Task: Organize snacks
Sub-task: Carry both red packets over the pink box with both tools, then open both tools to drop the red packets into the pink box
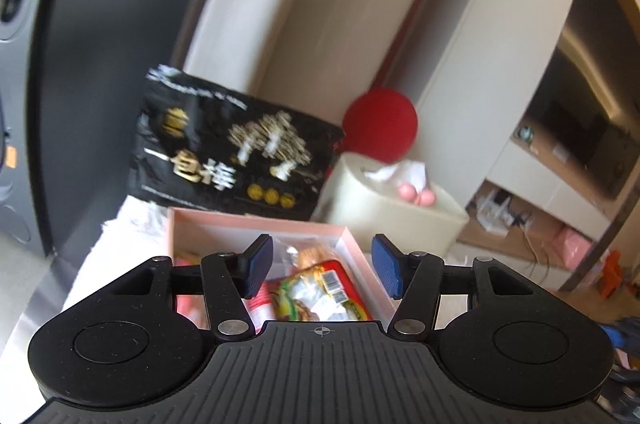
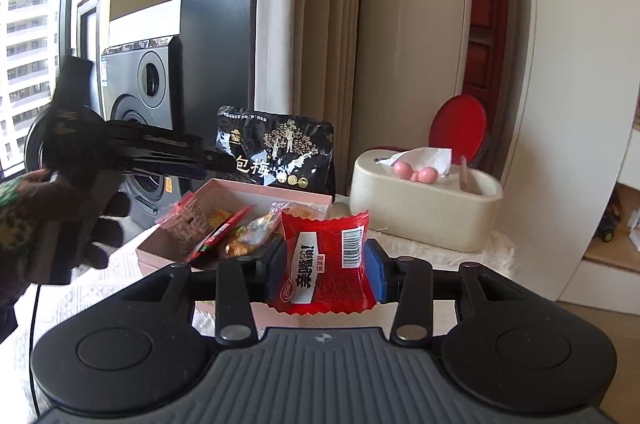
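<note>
My right gripper (image 2: 326, 266) is shut on a red snack packet (image 2: 320, 244) with white label and barcode, held upright above the near side of a pink box (image 2: 240, 188). The box holds several snack packets (image 2: 240, 232). A black pouch with gold print (image 2: 280, 147) stands upright behind the box. My left gripper (image 1: 322, 268) hangs open over the same pink box (image 1: 256, 222) with nothing between its blue pads (image 1: 256, 266); a red and green packet (image 1: 320, 292) lies below them. In the right wrist view the left gripper (image 2: 208, 163) is blurred, held by a gloved hand (image 2: 100, 236).
A cream tissue box (image 2: 424, 199) with pink balls on top stands right of the pink box, with a round red object (image 2: 460, 123) behind it. A grey washing machine (image 2: 148, 83) stands at the left. Curtains and a white wall rise behind the cloth-covered table (image 2: 420, 264).
</note>
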